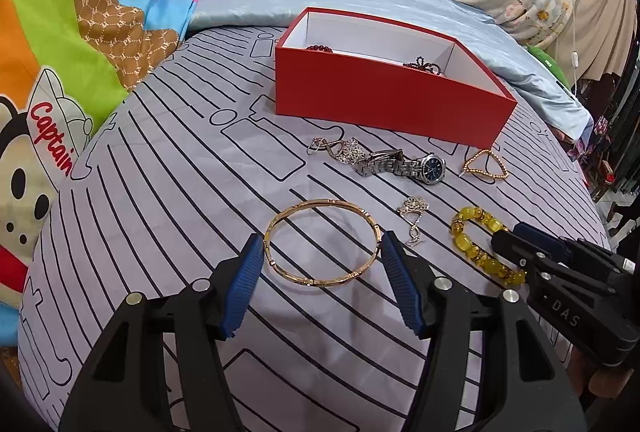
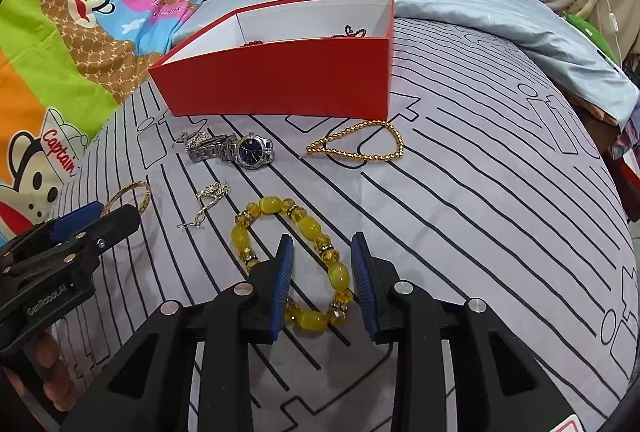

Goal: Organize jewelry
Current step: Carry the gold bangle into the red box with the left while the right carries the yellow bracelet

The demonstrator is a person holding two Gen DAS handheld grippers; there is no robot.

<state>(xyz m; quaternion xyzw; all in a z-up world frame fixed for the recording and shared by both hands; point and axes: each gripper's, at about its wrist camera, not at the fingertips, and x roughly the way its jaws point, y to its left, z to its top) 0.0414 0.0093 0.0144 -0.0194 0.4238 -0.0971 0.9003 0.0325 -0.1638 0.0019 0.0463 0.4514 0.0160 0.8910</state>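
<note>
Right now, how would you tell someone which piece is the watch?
Find the red box on the striped sheet. Just in front of its long side lies the watch, the only piece with a silver link band and dark blue round face.

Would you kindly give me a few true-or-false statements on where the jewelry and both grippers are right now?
1. The left gripper is open around the gold bangle. True.
2. The right gripper is shut on the watch. False: it is open, straddling one side of the yellow bead bracelet.
3. The red box already holds dark beaded pieces. True.
4. The gold bead strand lies inside the box. False: it lies on the striped sheet in front of it.
</note>
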